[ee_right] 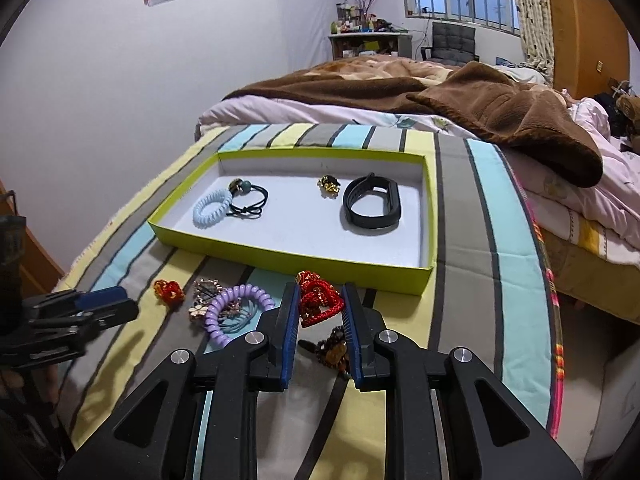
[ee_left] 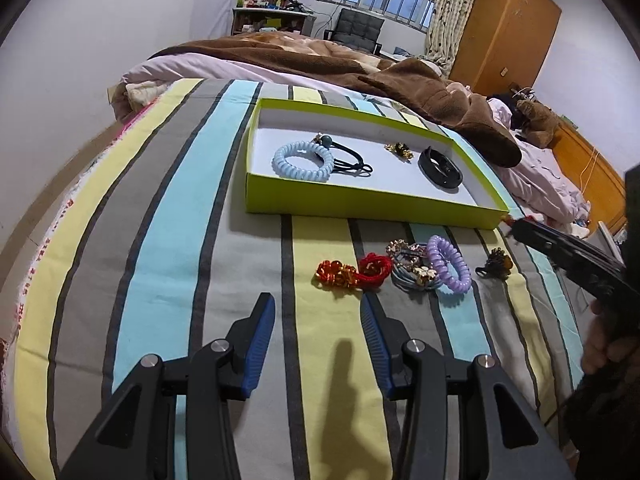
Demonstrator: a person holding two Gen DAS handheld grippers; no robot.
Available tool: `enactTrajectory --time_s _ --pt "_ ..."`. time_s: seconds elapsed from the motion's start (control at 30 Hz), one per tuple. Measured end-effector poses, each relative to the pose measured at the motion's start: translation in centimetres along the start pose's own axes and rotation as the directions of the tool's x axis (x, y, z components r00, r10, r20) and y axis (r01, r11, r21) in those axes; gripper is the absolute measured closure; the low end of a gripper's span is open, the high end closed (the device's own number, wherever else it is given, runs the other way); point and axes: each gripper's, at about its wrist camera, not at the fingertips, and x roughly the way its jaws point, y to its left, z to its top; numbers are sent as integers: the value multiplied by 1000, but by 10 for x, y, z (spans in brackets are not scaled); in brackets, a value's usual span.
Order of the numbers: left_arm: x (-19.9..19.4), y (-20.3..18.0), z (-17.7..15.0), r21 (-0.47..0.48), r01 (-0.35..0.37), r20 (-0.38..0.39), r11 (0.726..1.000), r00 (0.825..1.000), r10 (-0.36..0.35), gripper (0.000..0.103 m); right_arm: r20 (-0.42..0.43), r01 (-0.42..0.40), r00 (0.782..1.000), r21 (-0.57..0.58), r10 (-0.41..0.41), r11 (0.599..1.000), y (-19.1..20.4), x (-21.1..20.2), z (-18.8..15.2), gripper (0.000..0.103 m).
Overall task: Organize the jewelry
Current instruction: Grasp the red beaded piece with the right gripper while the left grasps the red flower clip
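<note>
A green-walled tray (ee_left: 360, 204) (ee_right: 280, 254) lies on the striped bed cover. It holds a light blue coil tie (ee_left: 302, 160), a black bead tie (ee_left: 352, 160), a small gold piece (ee_left: 400, 151) and a black band (ee_left: 440, 168). In front of it lie a red and gold beaded piece (ee_left: 348, 274), flower clips (ee_left: 412, 272), a purple coil tie (ee_left: 448, 264) and a brown claw clip (ee_left: 496, 268). My right gripper (ee_right: 320, 292) is shut on a red cord ornament (ee_right: 316, 306), just above the claw clip (ee_right: 332, 350). My left gripper (ee_left: 318, 312) stands open and empty, short of the beaded piece.
A brown blanket (ee_left: 400, 76) and pale quilt lie behind the tray. The bed's edge runs along the right in the right wrist view, with floor below. A wooden wardrobe (ee_left: 508, 28), a desk and a chair stand by the far wall. A hand (ee_left: 604, 344) holds the right gripper.
</note>
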Motion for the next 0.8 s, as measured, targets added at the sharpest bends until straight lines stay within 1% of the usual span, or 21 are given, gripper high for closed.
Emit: enactTrajectory --time_s 0.07,0.1,0.17,0.27,0.43,0.6,0.8 --pt "4 -2 3 0 24 -3 1000 1000 -24 57 12 -8 1000 7 8 1000 -1 -7 -2 81" --pt "6 -4 5 9 23 -6 1000 1000 -23 56 18 -11 1000 11 11 1000 -1 -10 -3 81" --pt "11 -7 8 28 7 -16 1000 1000 -7 51 26 -17 1000 14 17 1000 -1 -13 -4 81" --pt "14 -14 13 61 9 -10 998 1000 -8 51 40 -25 999 27 24 999 -4 -20 -7 81" --pt "25 -22 16 107 -32 -26 994 999 35 51 55 -35 998 53 32 998 -9 -29 -13 81" --pt "27 -25 18 128 -45 -28 991 998 49 51 57 -36 998 58 33 998 -11 -31 -15 81" --pt "32 -30 18 174 -68 -25 982 997 73 51 64 -49 997 66 45 997 -12 -35 -17 81"
